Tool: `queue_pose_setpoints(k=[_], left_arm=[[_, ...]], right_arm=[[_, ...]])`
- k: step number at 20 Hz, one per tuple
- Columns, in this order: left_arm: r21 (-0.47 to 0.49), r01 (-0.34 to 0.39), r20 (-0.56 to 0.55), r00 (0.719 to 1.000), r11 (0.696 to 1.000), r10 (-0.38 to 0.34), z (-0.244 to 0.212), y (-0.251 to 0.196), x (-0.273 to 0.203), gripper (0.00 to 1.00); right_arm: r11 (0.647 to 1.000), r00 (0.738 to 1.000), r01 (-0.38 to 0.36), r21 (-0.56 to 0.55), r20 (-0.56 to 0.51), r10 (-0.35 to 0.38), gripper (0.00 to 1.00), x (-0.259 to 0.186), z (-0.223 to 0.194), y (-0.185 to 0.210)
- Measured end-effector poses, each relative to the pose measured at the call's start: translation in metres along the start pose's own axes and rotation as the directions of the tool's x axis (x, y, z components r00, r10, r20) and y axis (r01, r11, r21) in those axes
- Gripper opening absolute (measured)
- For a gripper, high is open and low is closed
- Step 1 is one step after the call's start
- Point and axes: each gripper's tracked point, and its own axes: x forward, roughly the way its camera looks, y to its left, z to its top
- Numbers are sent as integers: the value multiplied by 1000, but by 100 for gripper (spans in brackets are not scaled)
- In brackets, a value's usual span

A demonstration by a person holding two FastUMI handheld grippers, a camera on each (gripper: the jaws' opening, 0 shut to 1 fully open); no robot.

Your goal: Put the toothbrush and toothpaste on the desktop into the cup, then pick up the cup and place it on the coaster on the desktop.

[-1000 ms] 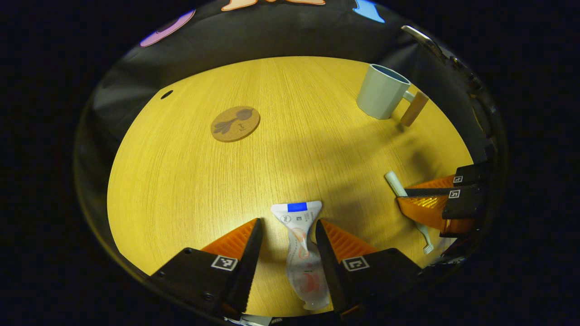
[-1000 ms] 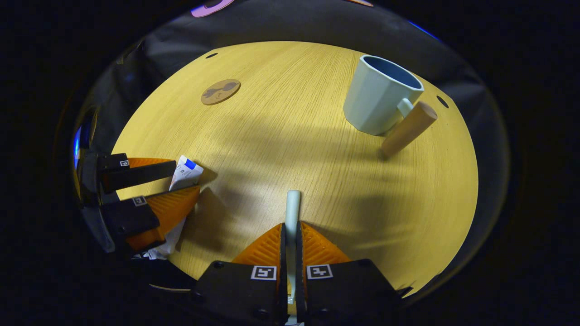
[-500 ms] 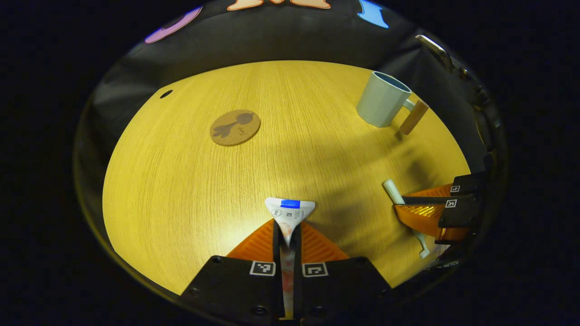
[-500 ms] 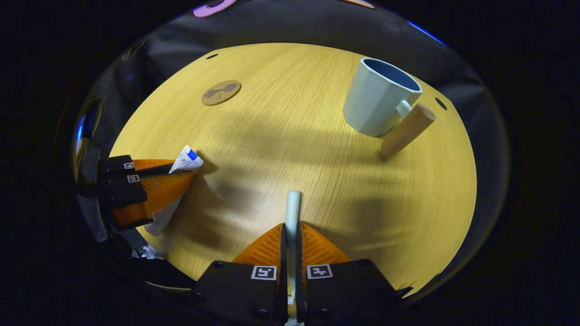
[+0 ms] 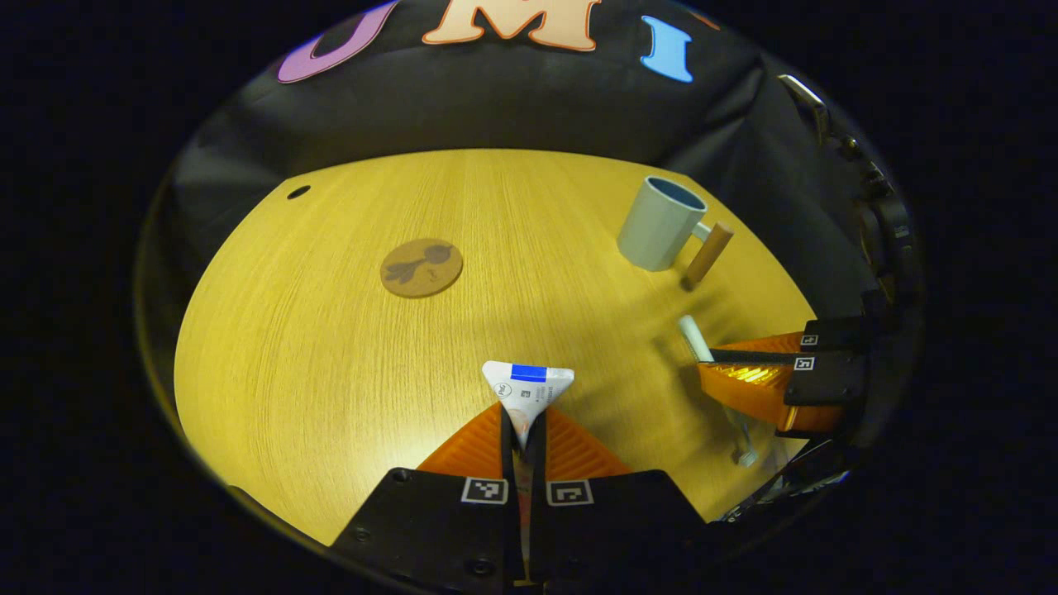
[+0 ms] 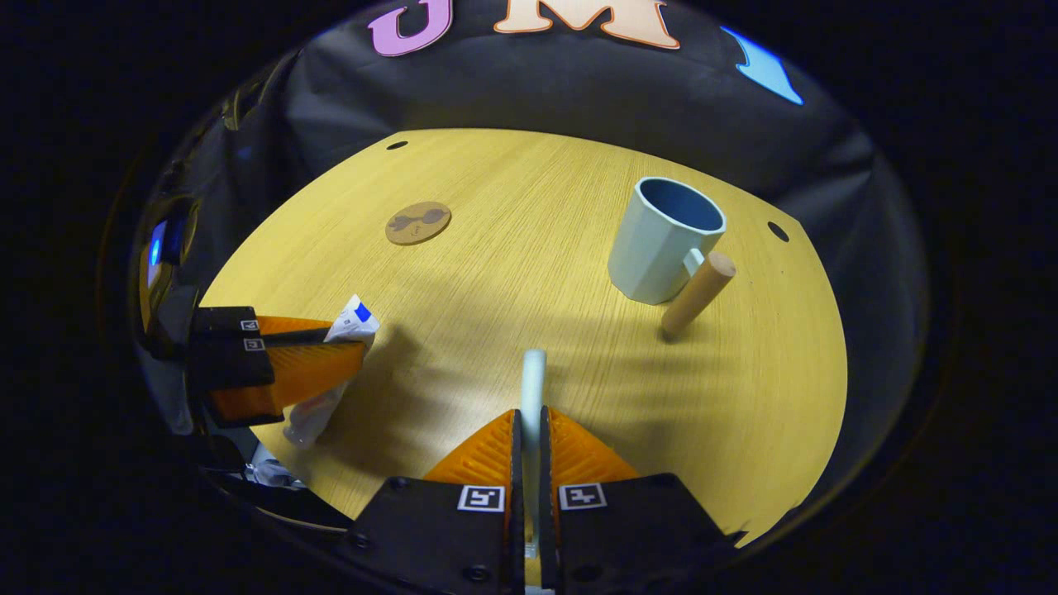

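My left gripper (image 5: 524, 417) is shut on the white toothpaste tube (image 5: 527, 388), whose crimped flat end sticks out ahead of the fingers, lifted off the wooden desktop (image 5: 331, 347). My right gripper (image 6: 530, 417) is shut on the pale toothbrush (image 6: 533, 376), its handle pointing forward above the table. The pale blue cup (image 6: 661, 240) with a wooden stick handle (image 6: 698, 293) stands upright and empty at the far right. In the left gripper view the cup (image 5: 657, 223) sits far right and the round cork coaster (image 5: 421, 267) lies left of centre. The coaster (image 6: 418, 223) appears far left in the right gripper view.
The right gripper (image 5: 769, 372) holding the toothbrush (image 5: 693, 339) shows at the right edge of the left gripper view. The left gripper (image 6: 281, 364) with the toothpaste tube (image 6: 351, 322) shows at the left of the right gripper view. Small dark holes (image 6: 777, 230) mark the desktop's far corners.
My left gripper closed on the toothpaste tube and raised it. Both grippers have lifted and pulled back, so the cup and coaster look smaller and farther.
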Motion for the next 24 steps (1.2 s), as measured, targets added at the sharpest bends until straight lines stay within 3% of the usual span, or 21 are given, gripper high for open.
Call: queue_pose_setpoints(k=[5,8,11,15,20,24], left_arm=[[28,23,113,993,999,-26,31,-8,-26,2],[34,37,202,978,999,-43,53,-9,-49,2],[38,79,278,957,996,-87,75,-22,-65,2],[59,66,318,945,996,-82,92,-24,-84,2],[56,36,353,934,998,-53,101,-21,-109,2],[26,23,375,927,999,-31,113,-19,-122,2]], right_arm=[[1000,995,17,20,97,-19,10,-28,24,-4],[999,972,26,42,231,-35,10,-50,62,-6],[998,933,40,51,357,-56,10,-68,103,-14],[992,866,39,120,492,-94,7,-80,160,-32],[982,797,51,184,585,-151,7,-76,215,-66],[957,752,-2,290,632,-190,10,-72,250,-101]])
